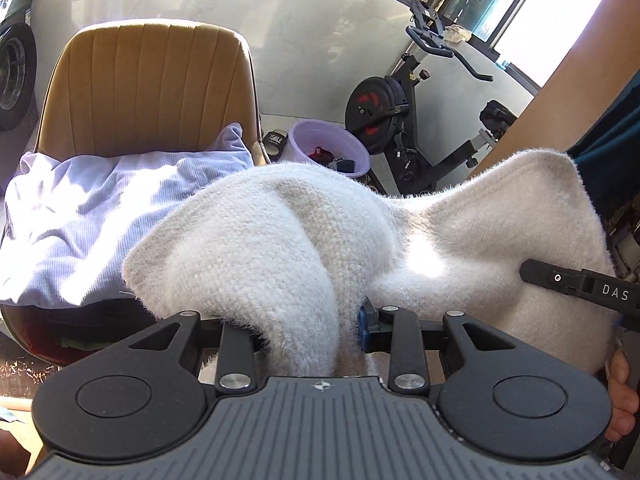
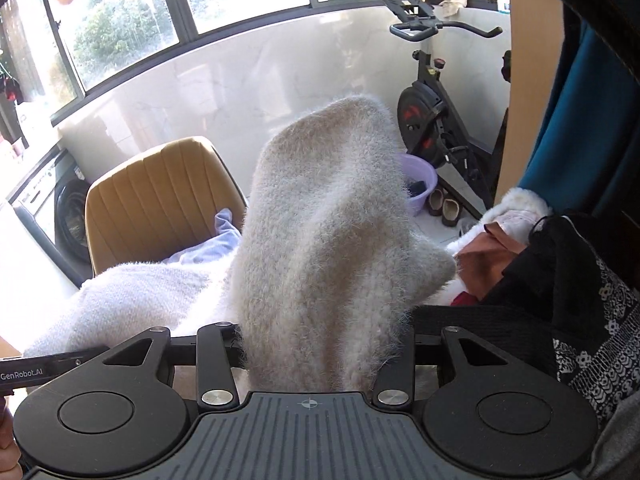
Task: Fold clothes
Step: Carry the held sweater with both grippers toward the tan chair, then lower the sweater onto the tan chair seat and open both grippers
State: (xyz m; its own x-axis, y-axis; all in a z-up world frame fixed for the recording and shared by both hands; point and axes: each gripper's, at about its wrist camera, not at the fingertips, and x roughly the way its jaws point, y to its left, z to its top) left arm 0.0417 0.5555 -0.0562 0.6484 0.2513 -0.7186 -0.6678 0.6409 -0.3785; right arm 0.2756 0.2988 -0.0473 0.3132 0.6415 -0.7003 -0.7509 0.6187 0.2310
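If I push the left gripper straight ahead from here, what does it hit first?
The left gripper is already shut on the fluffy white sweater, so that moves with it. Beyond the sweater, probably the lilac garment on the tan chair, though depth is unclear.

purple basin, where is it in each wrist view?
Left wrist: the purple basin sits at upper centre, on the floor between the tan chair and the exercise bike.
Right wrist: the purple basin is right of centre, half hidden behind the fuzzy white sweater.
Shared landmark: the exercise bike, just right of it in both.
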